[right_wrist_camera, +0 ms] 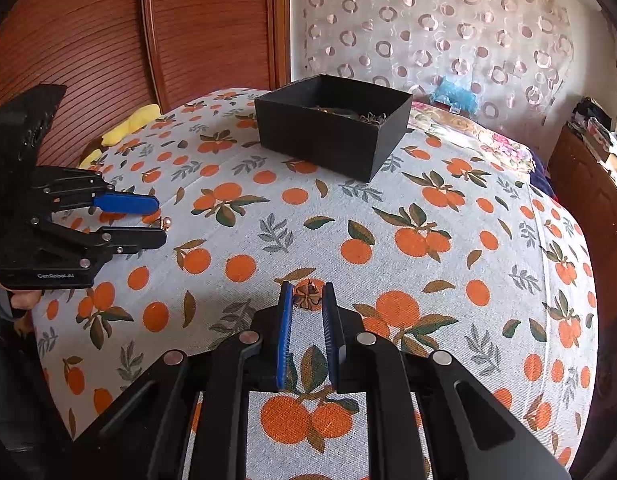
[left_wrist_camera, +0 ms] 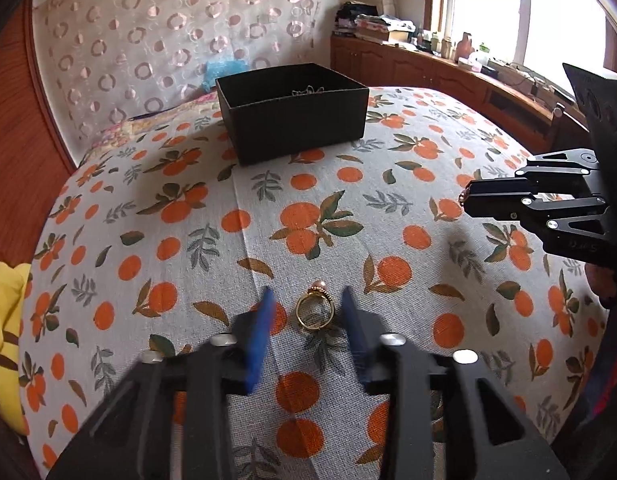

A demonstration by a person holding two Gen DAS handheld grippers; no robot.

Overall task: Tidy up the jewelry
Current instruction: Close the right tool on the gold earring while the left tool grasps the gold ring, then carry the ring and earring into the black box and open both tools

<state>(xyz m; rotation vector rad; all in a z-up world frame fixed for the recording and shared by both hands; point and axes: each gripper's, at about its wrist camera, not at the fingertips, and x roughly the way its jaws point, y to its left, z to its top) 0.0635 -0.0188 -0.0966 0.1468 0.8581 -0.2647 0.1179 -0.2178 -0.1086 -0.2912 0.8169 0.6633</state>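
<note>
- The left tongs (left_wrist_camera: 306, 300) stand slightly parted around a gold ring with a pink pearl (left_wrist_camera: 315, 309), which lies on the orange-print bedspread (left_wrist_camera: 388, 208); the pads do not touch it.
- The right tongs (right_wrist_camera: 307, 294) pinch a small dark flower-shaped ornament (right_wrist_camera: 307, 295).
- A black open cardboard box (left_wrist_camera: 292, 114) holding jewelry sits well beyond both.

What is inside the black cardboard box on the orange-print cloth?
Over the near wall of the black cardboard box some thin, tangled metal jewellery shows at the far side. The box floor is hidden by its walls, so anything else inside cannot be seen.
</note>
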